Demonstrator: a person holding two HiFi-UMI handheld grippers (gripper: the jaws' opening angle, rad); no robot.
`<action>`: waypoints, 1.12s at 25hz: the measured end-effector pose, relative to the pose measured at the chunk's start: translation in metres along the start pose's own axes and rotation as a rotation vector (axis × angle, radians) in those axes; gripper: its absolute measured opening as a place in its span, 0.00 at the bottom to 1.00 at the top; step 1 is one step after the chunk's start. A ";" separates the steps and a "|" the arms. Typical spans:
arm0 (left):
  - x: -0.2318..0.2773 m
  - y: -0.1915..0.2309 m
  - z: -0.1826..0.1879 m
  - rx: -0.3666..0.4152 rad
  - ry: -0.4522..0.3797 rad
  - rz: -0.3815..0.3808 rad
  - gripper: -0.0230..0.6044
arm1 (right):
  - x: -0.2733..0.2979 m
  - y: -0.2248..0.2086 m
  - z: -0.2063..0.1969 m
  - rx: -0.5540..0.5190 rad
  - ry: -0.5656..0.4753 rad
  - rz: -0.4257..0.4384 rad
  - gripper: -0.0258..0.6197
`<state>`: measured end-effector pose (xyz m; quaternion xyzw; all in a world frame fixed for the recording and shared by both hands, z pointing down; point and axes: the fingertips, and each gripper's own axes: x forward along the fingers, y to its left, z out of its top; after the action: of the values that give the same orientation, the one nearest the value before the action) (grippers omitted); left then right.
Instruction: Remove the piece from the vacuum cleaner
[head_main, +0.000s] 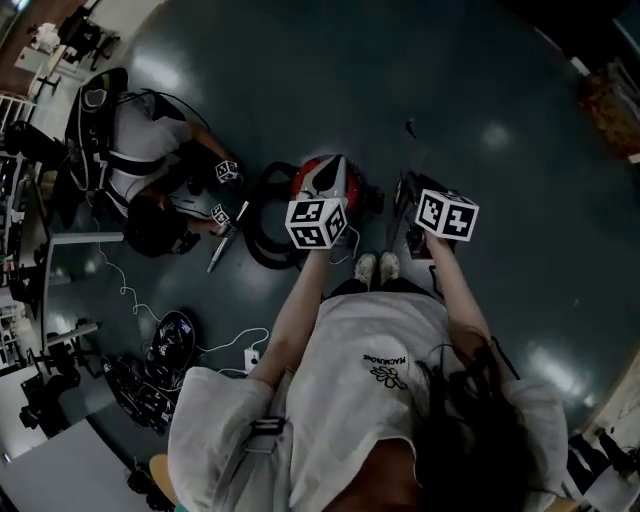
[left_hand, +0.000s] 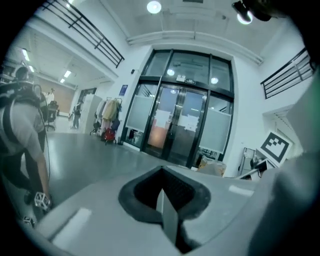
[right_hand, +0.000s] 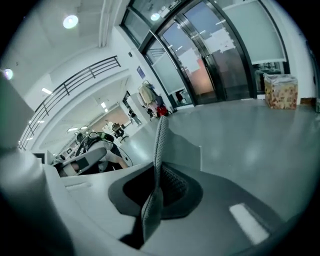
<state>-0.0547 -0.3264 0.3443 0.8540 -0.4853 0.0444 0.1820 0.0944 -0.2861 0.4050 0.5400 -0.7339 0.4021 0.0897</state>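
Head view: the red vacuum cleaner (head_main: 325, 178) is seen on the floor (head_main: 480, 80) at upper middle, black hose (head_main: 262, 225) curled off to its left — its long way cannot be told. No piece is touched yet, so reaching is likely the step. On the left gripper (left_hand: 161, 195) and right gripper (right_hand: 160, 125) the jaws are pressed together, empty — lowering and opening are called for.

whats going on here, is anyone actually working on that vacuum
Not yet. A person stands over the red vacuum cleaner on the floor, holding a gripper in each hand. The left gripper and right gripper both have their fingers shut on nothing and face the glass doors rather than the vacuum cleaner. Another person crouches on the floor nearby.
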 end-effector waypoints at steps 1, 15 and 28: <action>-0.003 -0.002 0.016 0.011 -0.036 0.005 0.04 | -0.004 0.014 0.010 -0.018 -0.028 0.019 0.10; -0.024 0.003 0.160 0.149 -0.319 0.025 0.04 | -0.029 0.118 0.139 -0.305 -0.313 0.151 0.10; -0.032 0.028 0.165 0.146 -0.339 0.028 0.04 | -0.034 0.151 0.160 -0.315 -0.379 0.192 0.10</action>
<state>-0.1118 -0.3714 0.1903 0.8533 -0.5165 -0.0625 0.0345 0.0259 -0.3570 0.2054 0.5131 -0.8390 0.1812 -0.0051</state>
